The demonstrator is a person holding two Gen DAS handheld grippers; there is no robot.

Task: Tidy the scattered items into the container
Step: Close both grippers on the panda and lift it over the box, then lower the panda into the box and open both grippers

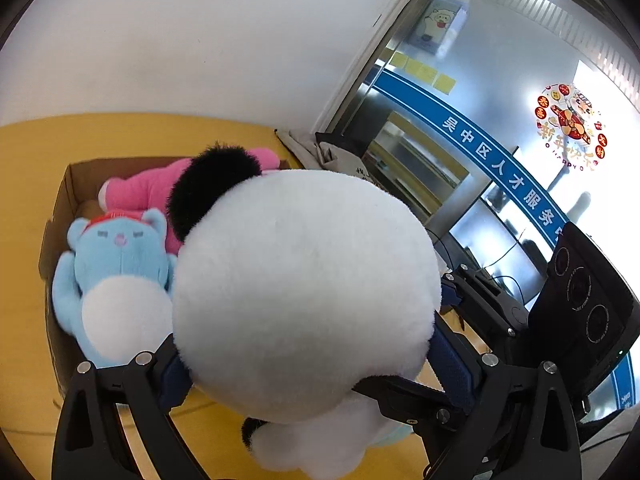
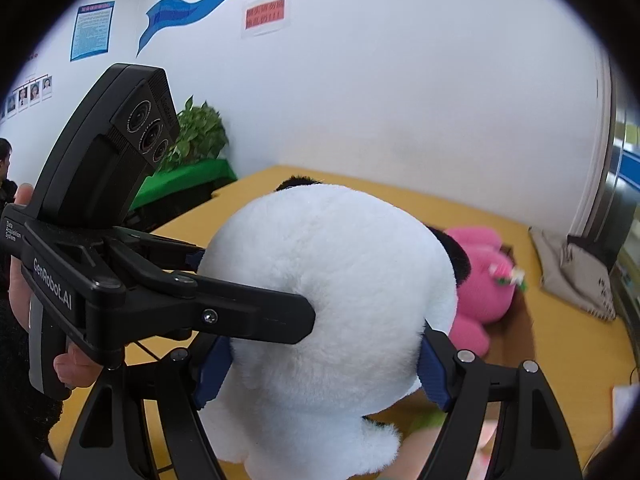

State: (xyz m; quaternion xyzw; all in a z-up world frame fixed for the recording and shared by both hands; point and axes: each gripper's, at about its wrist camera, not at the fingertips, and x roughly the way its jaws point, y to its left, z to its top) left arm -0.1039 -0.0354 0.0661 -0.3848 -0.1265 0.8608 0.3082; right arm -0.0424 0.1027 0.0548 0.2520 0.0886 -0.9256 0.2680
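A big white plush panda (image 1: 304, 292) with black ears fills both views; it also shows in the right wrist view (image 2: 336, 300). My left gripper (image 1: 312, 376) is shut on its sides. My right gripper (image 2: 324, 368) is shut on it too, from another side. The panda hangs above the yellow table, next to a cardboard box (image 1: 68, 184). In the box lie a light blue plush cat (image 1: 116, 264) and a pink plush toy (image 1: 140, 190), which also shows in the right wrist view (image 2: 480, 280). The panda hides part of the box.
A yellow table (image 1: 24, 152) bears the box. A grey cloth bag (image 2: 576, 272) lies at the table's far right by a glass door (image 1: 500, 80). A potted plant (image 2: 200, 132) stands by the white wall. A person stands at the far left.
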